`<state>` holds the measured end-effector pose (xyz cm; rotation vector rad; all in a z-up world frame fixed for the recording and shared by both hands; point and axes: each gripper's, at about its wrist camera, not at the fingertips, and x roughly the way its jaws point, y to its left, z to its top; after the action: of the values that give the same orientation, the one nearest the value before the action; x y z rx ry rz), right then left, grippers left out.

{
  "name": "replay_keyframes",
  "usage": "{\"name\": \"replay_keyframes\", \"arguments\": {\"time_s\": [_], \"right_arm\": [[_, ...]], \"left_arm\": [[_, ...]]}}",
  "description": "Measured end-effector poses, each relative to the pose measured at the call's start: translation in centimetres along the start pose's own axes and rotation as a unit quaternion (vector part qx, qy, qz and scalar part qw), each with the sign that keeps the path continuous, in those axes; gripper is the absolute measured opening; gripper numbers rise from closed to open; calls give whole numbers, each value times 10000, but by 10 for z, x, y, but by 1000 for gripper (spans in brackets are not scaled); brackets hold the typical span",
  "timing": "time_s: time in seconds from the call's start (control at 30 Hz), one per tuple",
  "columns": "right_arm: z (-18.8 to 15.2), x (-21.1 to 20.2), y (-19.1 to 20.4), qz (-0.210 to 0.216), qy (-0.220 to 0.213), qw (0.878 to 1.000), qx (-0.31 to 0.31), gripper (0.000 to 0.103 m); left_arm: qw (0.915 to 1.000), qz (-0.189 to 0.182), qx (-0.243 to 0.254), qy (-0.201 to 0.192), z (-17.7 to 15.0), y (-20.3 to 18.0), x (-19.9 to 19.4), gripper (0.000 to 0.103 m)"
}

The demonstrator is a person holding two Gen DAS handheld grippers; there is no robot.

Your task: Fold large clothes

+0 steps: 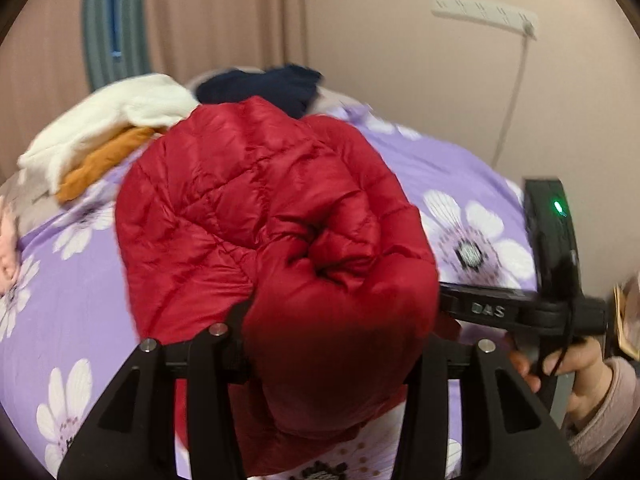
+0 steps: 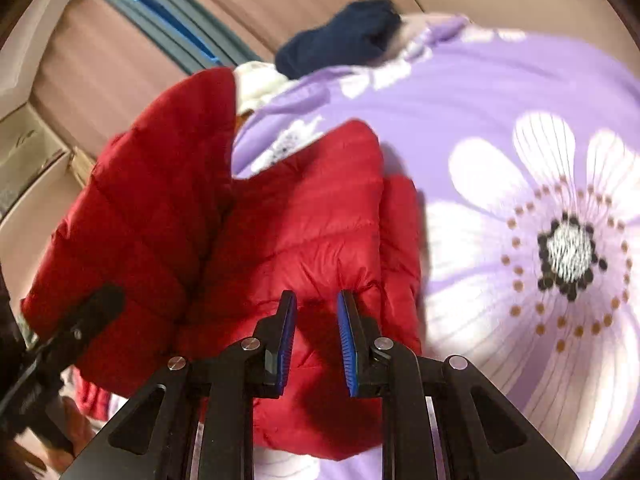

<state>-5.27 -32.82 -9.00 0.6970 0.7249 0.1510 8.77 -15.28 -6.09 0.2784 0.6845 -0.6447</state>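
red puffer jacket (image 1: 276, 216) bunched between left jaws, right jaws apart

Glossy quilted jacket (image 1: 272, 216) (nylon-like), matt bedsheet (image 1: 460, 172)

Red jacket (image 1: 280, 216) hides the left claw (image 1: 328, 344) tips, probably clamped.

A bed under a lilac cover printed with large white flowers (image 1: 448, 168) carries, along its far edge, a cream fleece garment (image 1: 120, 116), an ochre knit garment (image 1: 104, 160) and a navy garment (image 1: 264, 88).
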Motion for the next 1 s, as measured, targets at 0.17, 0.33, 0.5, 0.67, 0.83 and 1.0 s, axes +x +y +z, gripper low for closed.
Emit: {"name": "replay_keyframes", "arguments": {"time_s": [0.17, 0.33, 0.5, 0.67, 0.83, 1.0], "right_arm": [[9, -3, -25, 637, 17, 9952, 739, 28], [17, -23, -36, 1495, -317, 9796, 1306, 59], [36, -6, 0, 1821, 115, 9800, 799, 68], [48, 12, 25, 1543, 361, 9869, 292, 60], [52, 18, 34, 1277, 255, 9915, -78, 23], [51, 16, 29, 1228, 87, 9924, -82, 17]], "left_arm": [[9990, -227, 90, 375, -14, -5, 28, 52], [9985, -341, 71, 427, -14, -2, 27, 57], [9985, -284, 115, 456, -13, -10, 27, 59], [9988, -202, 95, 440, -16, -19, 22, 59], [9988, -214, 26, 429, -17, -20, 20, 59], [9987, -299, -67, 404, -16, -21, 12, 59]]}}
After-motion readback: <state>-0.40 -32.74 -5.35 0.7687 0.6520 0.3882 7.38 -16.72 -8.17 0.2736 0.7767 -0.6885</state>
